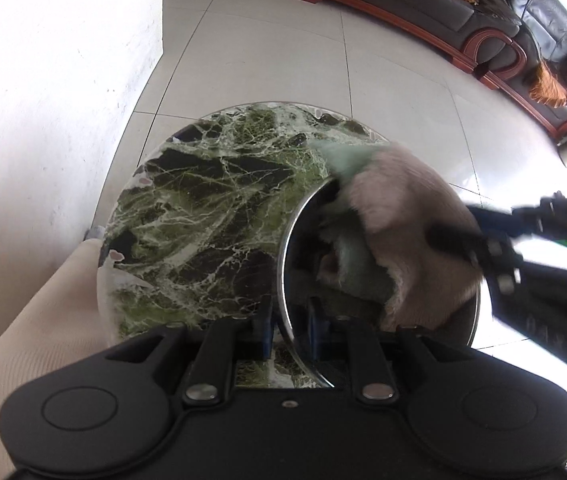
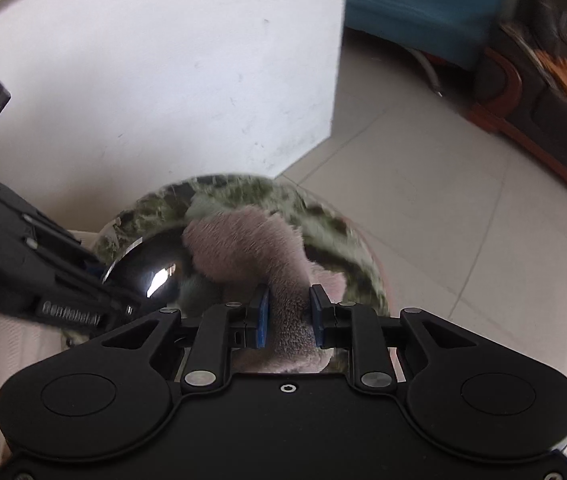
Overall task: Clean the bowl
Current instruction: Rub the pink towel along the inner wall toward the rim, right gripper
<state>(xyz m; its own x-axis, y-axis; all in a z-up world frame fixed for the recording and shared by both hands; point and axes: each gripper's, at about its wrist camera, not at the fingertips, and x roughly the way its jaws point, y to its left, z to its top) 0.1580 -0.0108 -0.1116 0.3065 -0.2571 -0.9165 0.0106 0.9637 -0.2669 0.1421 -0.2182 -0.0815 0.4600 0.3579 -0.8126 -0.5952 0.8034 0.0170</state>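
Pinching the near rim of the steel bowl [image 1: 289, 264] between its 2 blue pads, the left tongs [image 1: 290, 330] hold it tipped on its side at the right edge of the round green-marble desk [image 1: 211, 216]. From the right, the right tongs [image 2: 288, 312] are clamped on a bunched pink and pale-green cloth [image 2: 279, 248], which is pressed into the bowl's hollow and spills over its far rim. White tiled floor [image 1: 383, 80] surrounds the desk, with a dark sofa [image 1: 523, 12] well apart.
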